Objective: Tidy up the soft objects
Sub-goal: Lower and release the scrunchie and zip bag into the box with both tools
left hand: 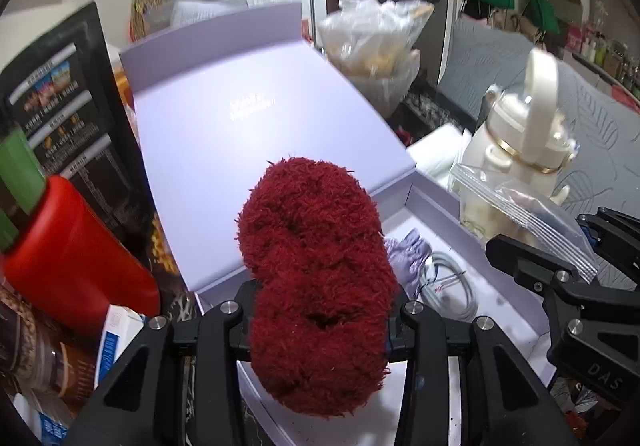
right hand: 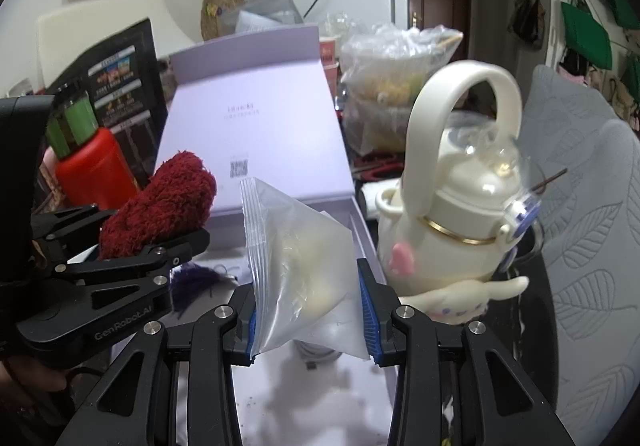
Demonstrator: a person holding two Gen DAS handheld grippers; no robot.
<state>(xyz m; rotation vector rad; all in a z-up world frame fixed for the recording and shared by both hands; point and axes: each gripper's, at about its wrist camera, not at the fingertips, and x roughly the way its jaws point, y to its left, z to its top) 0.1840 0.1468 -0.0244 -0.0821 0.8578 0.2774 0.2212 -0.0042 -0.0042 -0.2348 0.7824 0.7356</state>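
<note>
My left gripper (left hand: 320,326) is shut on a fluffy dark red yarn ball (left hand: 316,278) and holds it above the open lilac box (left hand: 436,202). It also shows in the right wrist view (right hand: 160,206), at the left. My right gripper (right hand: 308,310) is shut on a clear zip bag (right hand: 304,258) with pale soft stuff inside, held over the same box (right hand: 362,234). The bag also shows at the right of the left wrist view (left hand: 528,214). In the box lie a grey fabric piece (left hand: 404,258), a grey cable (left hand: 452,282) and a dark purple tuft (right hand: 196,278).
The box lid (left hand: 248,134) stands open behind. A red bottle with a green cap (left hand: 76,242) and a black printed box (left hand: 68,106) stand at the left. A cream kettle-shaped bottle (right hand: 460,214) stands at the right. Plastic bags of food (right hand: 392,86) sit behind.
</note>
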